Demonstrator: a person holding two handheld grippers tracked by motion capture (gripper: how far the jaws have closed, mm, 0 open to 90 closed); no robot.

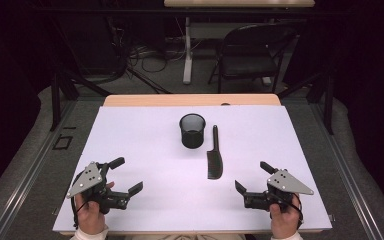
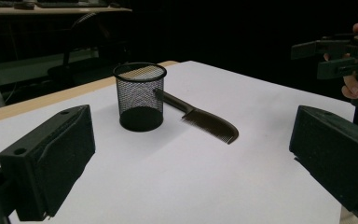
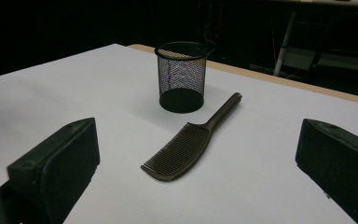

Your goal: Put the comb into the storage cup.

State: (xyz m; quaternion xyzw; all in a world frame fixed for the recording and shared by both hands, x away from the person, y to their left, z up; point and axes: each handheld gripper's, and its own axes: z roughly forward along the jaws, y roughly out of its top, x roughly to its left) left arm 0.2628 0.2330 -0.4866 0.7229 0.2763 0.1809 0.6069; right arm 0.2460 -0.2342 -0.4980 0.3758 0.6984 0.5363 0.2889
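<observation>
Nothing is picked up yet: both tools rest near the front edge of the table (image 1: pixel 130 130), the left gripper (image 1: pixel 128 176) toward its front left corner and the right gripper (image 1: pixel 252 178) toward its front right corner, each with its jaws spread wide and holding nothing. The work in hand looks like the opening step, lining up on the comb (image 1: pixel 214 156) before a grab. The comb lies flat near the middle of the table, its handle pointing toward the back edge and its toothed part toward the front, just beside the cup (image 1: pixel 192 130) and apart from it. The comb is dark plastic, with a slim round handle and a broad curved blade of fine, close teeth; it lies low on the white sheet, so a grab likely calls for coming down with one jaw on each side of the narrow handle and closing there. The right gripper is the nearer one. The cup is black wire mesh, round, upright, open at the top and looks empty. The table surface is smooth, matte white with a wooden strip along its back edge.
</observation>
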